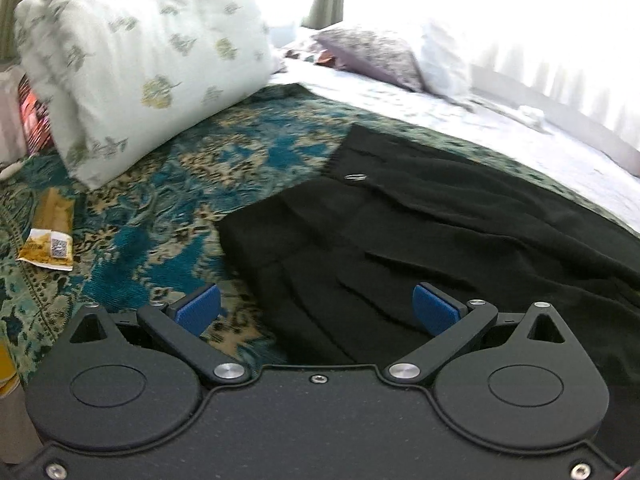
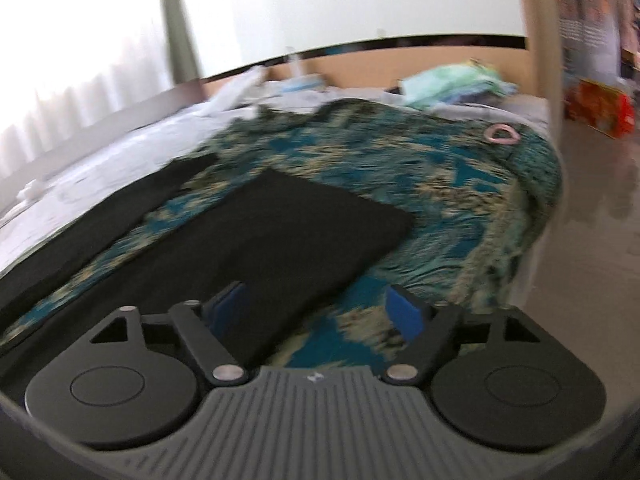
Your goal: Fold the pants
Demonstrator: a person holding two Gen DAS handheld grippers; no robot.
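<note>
Black pants [image 1: 420, 232] lie spread on a teal and beige patterned bedspread [image 1: 168, 208], waistband end with a small metal ring [image 1: 355, 177] toward the far side. My left gripper [image 1: 318, 308] hovers over the near waist edge, blue pads wide apart, open, nothing between them. In the right wrist view the pants' legs [image 2: 288, 232] lie flat, one leg end squared off, another strip [image 2: 120, 208] off to the left. My right gripper [image 2: 320, 310] is open above the leg's near edge, no cloth pinched.
A white floral pillow [image 1: 144, 56] lies at the back left, a yellow packet [image 1: 48, 248] on the bedspread's left. White sheets [image 1: 460, 96] and a purple cushion [image 1: 372, 56] lie behind. A pink ring [image 2: 500, 134] rests near the bed's far corner; floor [image 2: 592, 260] lies right.
</note>
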